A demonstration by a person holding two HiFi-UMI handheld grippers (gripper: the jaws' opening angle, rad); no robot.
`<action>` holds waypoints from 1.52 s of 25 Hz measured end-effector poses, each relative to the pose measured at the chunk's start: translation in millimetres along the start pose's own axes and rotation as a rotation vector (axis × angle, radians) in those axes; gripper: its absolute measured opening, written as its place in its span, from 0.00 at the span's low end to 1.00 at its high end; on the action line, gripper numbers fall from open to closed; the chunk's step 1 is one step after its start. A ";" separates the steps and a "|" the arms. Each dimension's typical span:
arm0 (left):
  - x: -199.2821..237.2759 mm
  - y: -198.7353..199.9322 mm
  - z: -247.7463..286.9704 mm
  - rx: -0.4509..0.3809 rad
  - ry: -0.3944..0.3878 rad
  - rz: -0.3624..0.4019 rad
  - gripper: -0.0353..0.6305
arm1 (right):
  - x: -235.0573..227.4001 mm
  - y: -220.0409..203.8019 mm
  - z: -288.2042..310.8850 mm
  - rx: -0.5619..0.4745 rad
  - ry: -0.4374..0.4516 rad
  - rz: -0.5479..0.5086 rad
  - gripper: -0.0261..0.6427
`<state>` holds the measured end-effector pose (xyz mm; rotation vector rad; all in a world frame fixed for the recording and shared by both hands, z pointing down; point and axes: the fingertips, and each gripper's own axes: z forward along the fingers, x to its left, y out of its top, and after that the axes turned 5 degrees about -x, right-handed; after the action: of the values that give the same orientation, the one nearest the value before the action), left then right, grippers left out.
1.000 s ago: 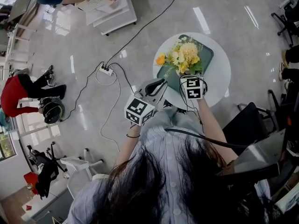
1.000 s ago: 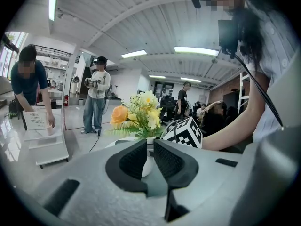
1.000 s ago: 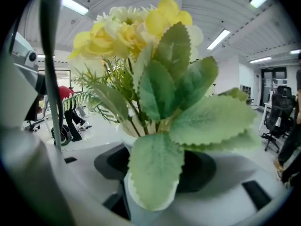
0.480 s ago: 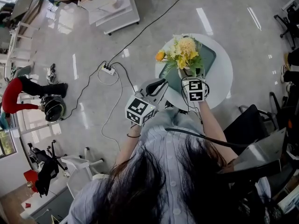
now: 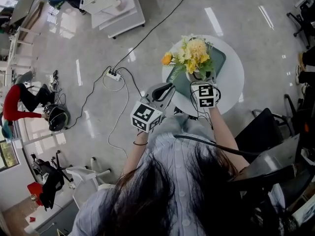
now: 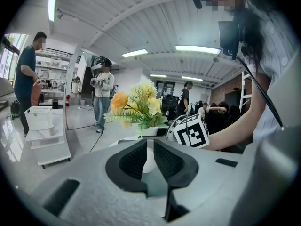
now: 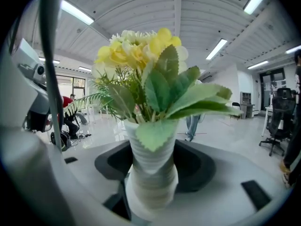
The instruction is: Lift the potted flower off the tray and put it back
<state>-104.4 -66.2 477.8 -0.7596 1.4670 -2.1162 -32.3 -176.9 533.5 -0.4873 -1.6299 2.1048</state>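
Observation:
The potted flower [image 5: 191, 54], yellow and white blooms with green leaves in a ribbed white pot [image 7: 153, 173], stands upright in my right gripper [image 5: 201, 78]. The black pads press on the pot's sides. It hangs over the green tray [image 5: 220, 59] on the round white table [image 5: 235, 85]. My left gripper [image 5: 169, 88] stays at the table's left edge, apart from the tray. Its jaws are drawn together to a thin slit with nothing in them [image 6: 150, 159]. From there the flower [image 6: 138, 105] shows beyond, beside the right gripper's marker cube [image 6: 192, 132].
A power strip [image 5: 113, 74] with cables lies on the floor left of the table. A white cart [image 5: 110, 6] stands at the back left, a black chair [image 5: 261, 132] at the right. A person in red [image 5: 19, 102] crouches far left.
My right gripper has risen a little with the pot in it, so the blooms sit higher and further left in the head view. The left gripper has kept still.

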 end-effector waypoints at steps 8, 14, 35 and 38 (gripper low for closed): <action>6.2 -2.4 -3.9 -0.014 0.021 -0.015 0.12 | 0.0 30.6 -10.8 -0.062 0.008 -0.016 0.43; 15.4 -4.6 -10.3 -0.019 0.047 -0.033 0.12 | 0.7 60.9 -22.6 -0.125 0.015 -0.019 0.43; 46.6 5.3 -21.6 -0.070 0.101 -0.069 0.12 | 0.4 136.9 -68.9 -0.261 -0.002 -0.049 0.43; 47.9 5.0 -21.6 -0.057 0.096 -0.060 0.12 | 1.0 142.3 -71.8 -0.275 -0.009 -0.050 0.43</action>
<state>-154.2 -83.6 475.8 -0.7408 1.5797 -2.1912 -12.9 -148.3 377.9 -0.5172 -1.9273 1.8575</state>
